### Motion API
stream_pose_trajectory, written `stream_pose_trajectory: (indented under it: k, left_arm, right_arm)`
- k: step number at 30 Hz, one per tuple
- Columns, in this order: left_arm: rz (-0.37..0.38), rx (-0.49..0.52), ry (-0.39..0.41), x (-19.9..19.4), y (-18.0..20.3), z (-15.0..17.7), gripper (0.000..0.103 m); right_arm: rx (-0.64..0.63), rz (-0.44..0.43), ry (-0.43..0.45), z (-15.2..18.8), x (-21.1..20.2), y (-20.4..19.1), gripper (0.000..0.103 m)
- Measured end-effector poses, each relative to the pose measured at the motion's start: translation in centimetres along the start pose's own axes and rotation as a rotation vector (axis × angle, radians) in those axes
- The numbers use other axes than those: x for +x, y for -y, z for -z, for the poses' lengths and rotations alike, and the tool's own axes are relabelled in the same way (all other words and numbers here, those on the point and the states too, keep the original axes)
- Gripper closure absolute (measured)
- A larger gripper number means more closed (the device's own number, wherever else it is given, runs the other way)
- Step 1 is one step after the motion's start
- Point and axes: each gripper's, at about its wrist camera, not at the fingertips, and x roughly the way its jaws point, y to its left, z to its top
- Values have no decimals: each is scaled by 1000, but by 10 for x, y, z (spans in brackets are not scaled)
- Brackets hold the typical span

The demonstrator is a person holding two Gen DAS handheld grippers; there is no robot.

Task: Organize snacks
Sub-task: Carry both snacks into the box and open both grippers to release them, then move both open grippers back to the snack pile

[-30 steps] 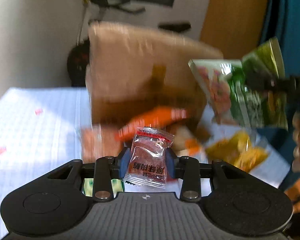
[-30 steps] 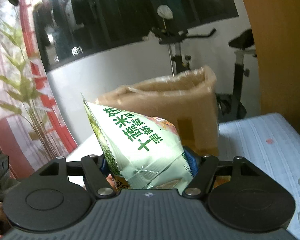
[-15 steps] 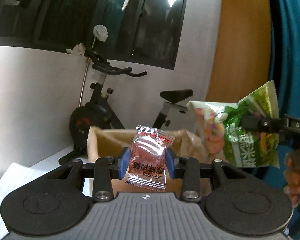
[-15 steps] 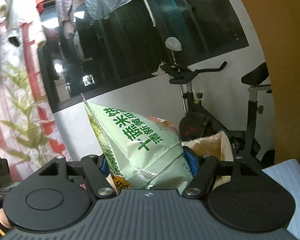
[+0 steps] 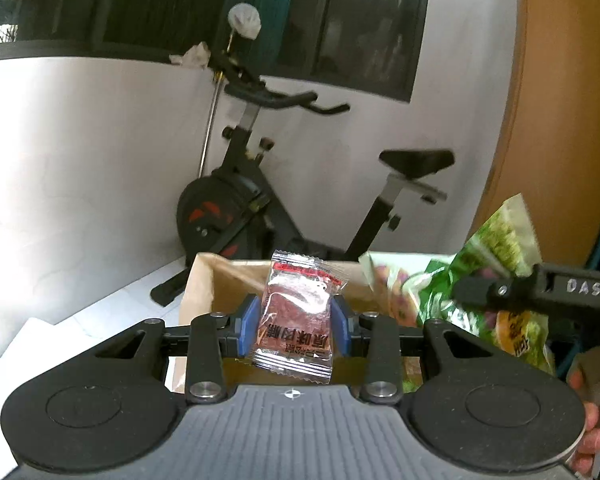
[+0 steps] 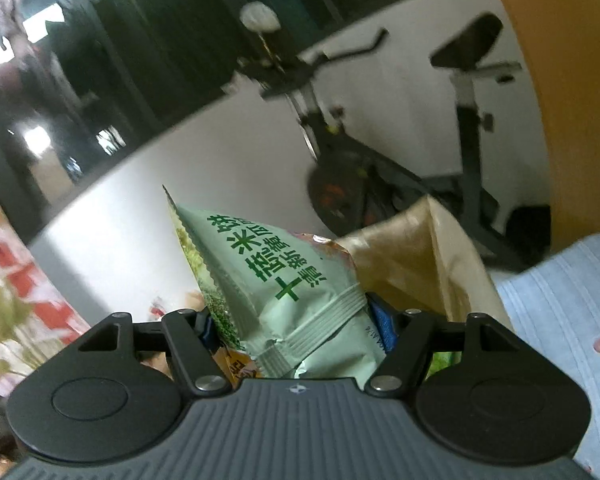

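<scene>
My left gripper (image 5: 292, 328) is shut on a small clear packet of red dried meat (image 5: 300, 312), held upright between the blue pads. Just behind it stands an open brown paper bag (image 5: 220, 280). My right gripper (image 6: 296, 328) is shut on a pale green snack bag with green lettering (image 6: 276, 276); that green bag (image 5: 496, 268) also shows in the left wrist view at the right, level with the paper bag's rim. In the right wrist view the brown paper bag (image 6: 420, 264) rises just right of the green bag.
A black exercise bike (image 5: 236, 204) stands against the white wall behind the bag. A white cloth-covered table (image 6: 560, 312) lies at the right. An orange-brown panel (image 5: 560, 100) fills the right side. A person's fingers (image 5: 592, 432) hold the right tool.
Both grippers have risen and tilted up with their packets. The loose snacks on the table have dropped out of view, and the paper bag's open top now sits right behind the held packet.
</scene>
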Motion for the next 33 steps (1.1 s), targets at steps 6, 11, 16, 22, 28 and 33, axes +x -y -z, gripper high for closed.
stream_pose_trajectory:
  k: [6, 11, 16, 22, 28, 33]
  left_arm:
    - [-26, -42, -50, 16, -11, 0, 45]
    - [-11, -61, -44, 4, -17, 6, 42]
    - [3, -64, -21, -20, -17, 12, 42]
    - [-13, -57, -6, -63, -17, 35, 42]
    - [-75, -82, -24, -96, -19, 76, 41]
    - [-106, -146, -66, -110, -23, 110, 41]
  right_arm:
    - [-45, 15, -57, 7, 9, 3, 18]
    - [-89, -23, -11, 6, -8, -4, 12]
    - [-150, -74, 27, 11, -26, -4, 12]
    - [-307, -151, 52, 46, -78, 2, 12]
    - [-384, -113, 69, 96, -116, 10, 12]
    - [-352, -51, 22, 136, -128, 29, 12]
